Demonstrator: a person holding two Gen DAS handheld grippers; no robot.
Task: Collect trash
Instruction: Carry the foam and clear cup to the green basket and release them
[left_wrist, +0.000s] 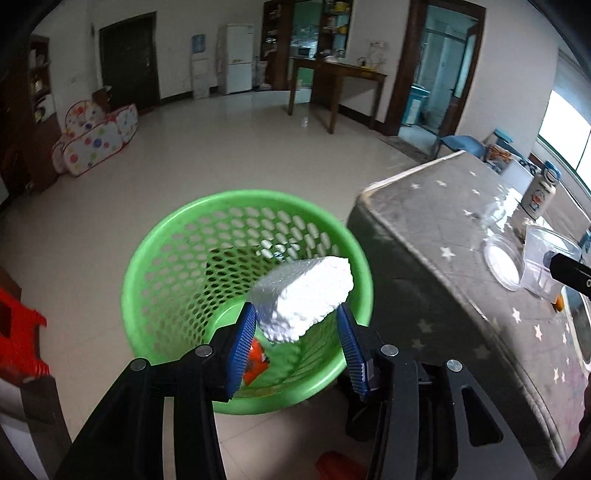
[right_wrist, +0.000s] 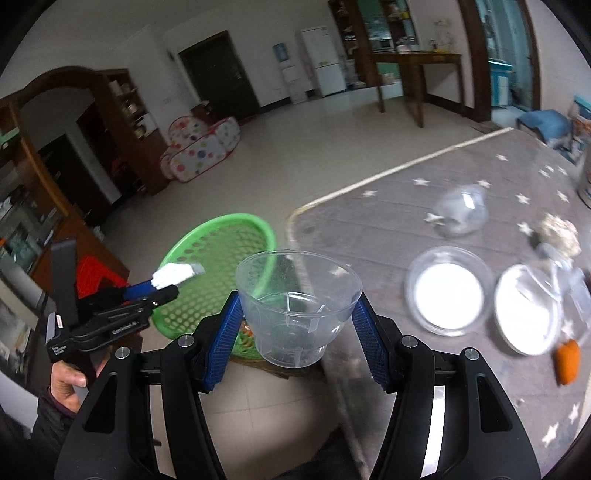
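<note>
My left gripper (left_wrist: 297, 325) hangs over the green mesh basket (left_wrist: 177, 236) on the floor. A white foam block (left_wrist: 304, 295) lies between its blue pads, touching the left pad with a gap at the right one. An orange wrapper (left_wrist: 255, 363) lies in the basket. My right gripper (right_wrist: 297, 325) is shut on a clear plastic cup (right_wrist: 299, 299), held at the table's left edge beside the basket (right_wrist: 218, 258). The left gripper with the foam (right_wrist: 177, 275) shows in the right wrist view.
The grey star-patterned table (right_wrist: 424, 192) carries two clear lidded bowls (right_wrist: 448, 291), a crumpled clear container (right_wrist: 461, 210), an orange scrap (right_wrist: 567, 362) and a bottle (left_wrist: 539, 195). A red stool (left_wrist: 18, 332) stands left of the basket.
</note>
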